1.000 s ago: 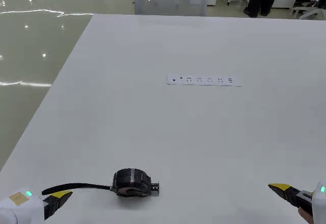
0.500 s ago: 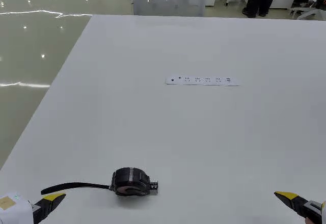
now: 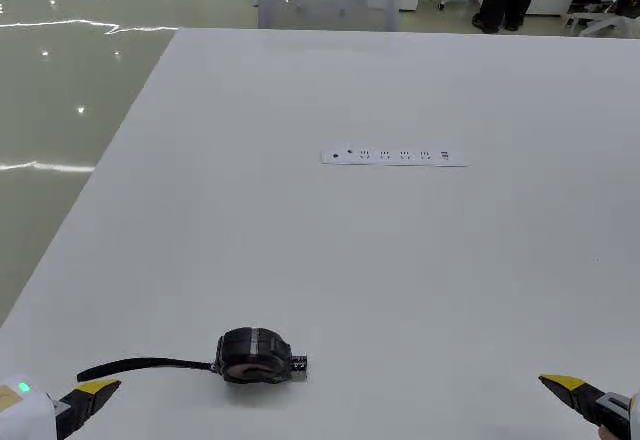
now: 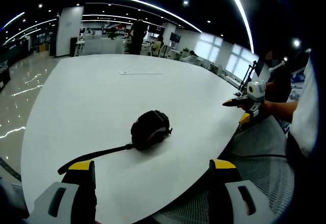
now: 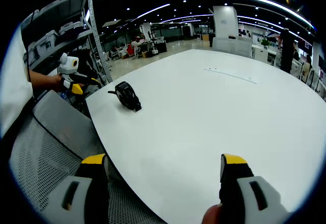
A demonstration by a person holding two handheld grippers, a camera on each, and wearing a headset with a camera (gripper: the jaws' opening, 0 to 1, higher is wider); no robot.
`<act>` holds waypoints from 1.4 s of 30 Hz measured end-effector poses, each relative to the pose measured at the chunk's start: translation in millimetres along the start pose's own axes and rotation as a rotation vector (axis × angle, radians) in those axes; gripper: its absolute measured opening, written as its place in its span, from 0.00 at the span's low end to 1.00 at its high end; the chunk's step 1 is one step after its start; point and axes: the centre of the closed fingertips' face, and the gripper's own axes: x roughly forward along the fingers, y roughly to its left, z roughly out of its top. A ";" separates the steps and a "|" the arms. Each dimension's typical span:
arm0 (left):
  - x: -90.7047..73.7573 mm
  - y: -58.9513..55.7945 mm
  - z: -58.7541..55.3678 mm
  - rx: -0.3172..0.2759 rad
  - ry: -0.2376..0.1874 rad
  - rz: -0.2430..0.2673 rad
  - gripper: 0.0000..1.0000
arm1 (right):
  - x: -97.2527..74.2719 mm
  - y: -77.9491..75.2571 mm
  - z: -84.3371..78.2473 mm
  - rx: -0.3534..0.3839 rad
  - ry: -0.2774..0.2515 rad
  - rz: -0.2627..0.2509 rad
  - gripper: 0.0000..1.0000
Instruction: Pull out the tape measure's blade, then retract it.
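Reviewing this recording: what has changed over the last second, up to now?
In the head view, the left gripper and the right gripper have each drawn back slightly toward the near edge of the white table. Both are open and hold nothing. The round black tape measure, its black strap and the white power strip lie as before.

In the head view the lower left corner cuts off the left tongs, so that one yellow tip and a piece of white body are in the picture. The lower right corner cuts the right tongs in the same way. At the mouth of the round black tape measure the blade end is very small, and it seems drawn in. The sockets of the flat white power strip are too small to tell apart. The white worktop runs out past the right edge.
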 end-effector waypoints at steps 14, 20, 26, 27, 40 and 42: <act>-0.3 -1.3 1.2 -0.001 0.000 -0.009 0.89 | -1.3 -1.1 0.7 -0.003 -0.003 0.000 0.92; -0.7 -0.1 0.8 -0.001 0.002 -0.011 0.89 | -1.1 -1.2 0.3 -0.002 -0.001 0.001 0.92; -0.8 0.3 -0.3 -0.003 0.005 -0.013 0.89 | -1.3 -2.1 0.0 -0.004 0.001 -0.001 0.93; -0.9 0.3 -0.7 -0.004 0.005 -0.013 0.89 | -1.2 -2.2 0.1 -0.005 0.001 -0.001 0.93; -0.9 0.3 -0.3 -0.005 0.006 -0.018 0.89 | -1.2 -2.6 1.5 -0.006 0.000 -0.002 0.93; -0.8 0.3 -0.4 -0.004 0.007 -0.018 0.89 | -1.5 -2.4 1.7 -0.008 0.000 -0.003 0.93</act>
